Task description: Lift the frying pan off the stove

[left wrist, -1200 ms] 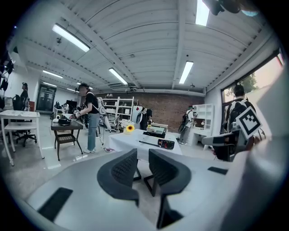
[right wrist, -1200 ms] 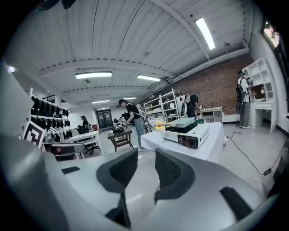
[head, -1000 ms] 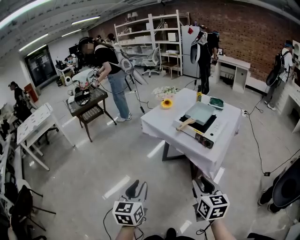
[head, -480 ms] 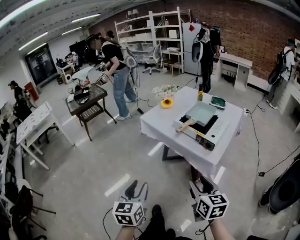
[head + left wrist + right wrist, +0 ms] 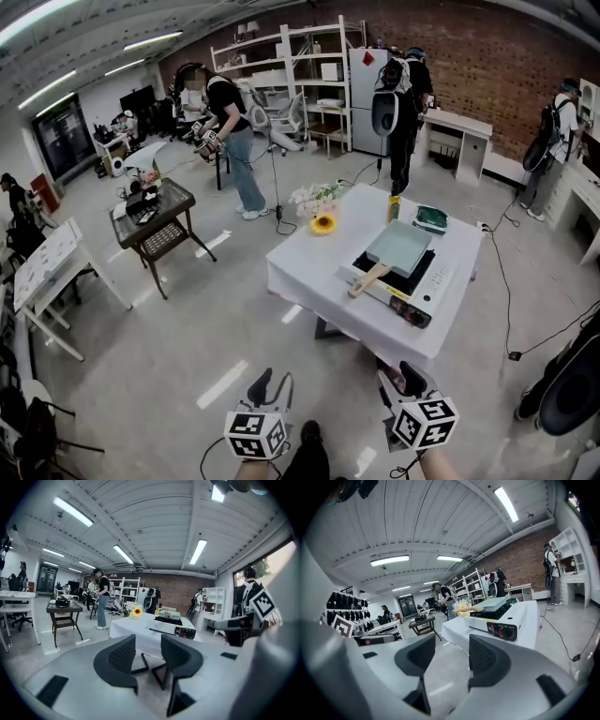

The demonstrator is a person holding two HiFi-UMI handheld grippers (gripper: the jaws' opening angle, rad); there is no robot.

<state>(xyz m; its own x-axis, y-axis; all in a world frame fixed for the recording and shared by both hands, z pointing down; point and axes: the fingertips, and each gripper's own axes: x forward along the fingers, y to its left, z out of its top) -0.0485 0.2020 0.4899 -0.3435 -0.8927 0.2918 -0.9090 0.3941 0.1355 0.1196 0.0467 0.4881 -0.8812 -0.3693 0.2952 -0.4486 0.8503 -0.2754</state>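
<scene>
Frying pan (image 5: 398,247) on stove (image 5: 429,287), well apart from left tool (image 5: 273,385) and right tool (image 5: 401,379), both newly spread, empty

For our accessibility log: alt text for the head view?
A frying pan sits on a stove on a white table. Below, the left gripper and right gripper, jaws just opening and empty, are well short of it.

Head view: high, tilted steeply down over the floor (image 5: 187,319); table (image 5: 305,255) well ahead, right of centre. Left gripper view: low, near level, facing that table from afar. Right gripper view: low, near level, somewhat nearer. Shared by all three: table, stove (image 5: 427,286), frying pan (image 5: 398,246).
</scene>
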